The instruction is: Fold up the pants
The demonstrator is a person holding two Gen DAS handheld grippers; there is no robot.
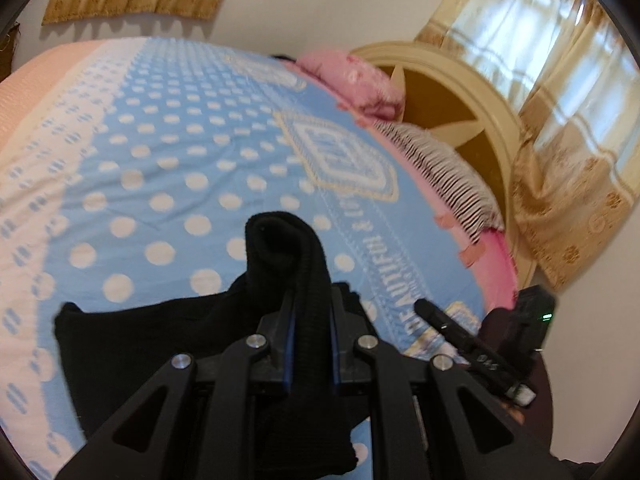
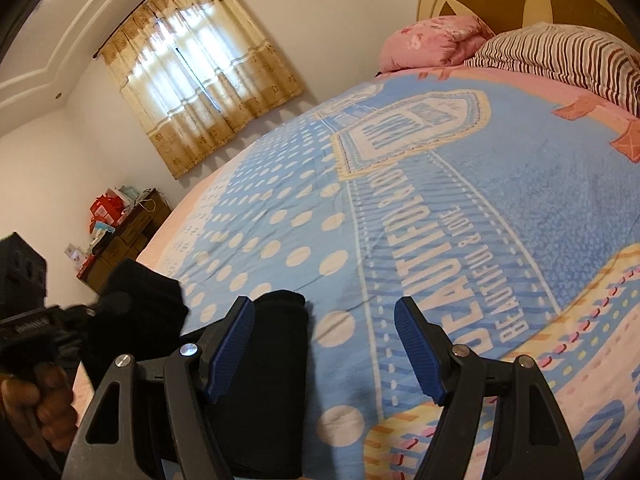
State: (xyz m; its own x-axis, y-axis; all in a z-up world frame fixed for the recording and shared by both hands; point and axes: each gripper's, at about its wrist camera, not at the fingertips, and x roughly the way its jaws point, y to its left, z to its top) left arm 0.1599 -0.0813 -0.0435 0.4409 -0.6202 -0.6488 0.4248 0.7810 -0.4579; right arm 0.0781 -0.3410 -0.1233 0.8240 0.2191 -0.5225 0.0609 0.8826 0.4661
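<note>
Fingers [image 1: 289, 336] of L gripper [image 1: 312, 320] pinch a black fold of pants [image 1: 288, 256], lifted off the bed [image 1: 160, 140]; rest trails below. R view: R gripper [image 2: 324, 344] spread wide, holding nothing, pants [image 2: 264, 380] lying by its left finger. Fold looks underway, prob not finished: cloth bunched, needs laying flat.
</note>
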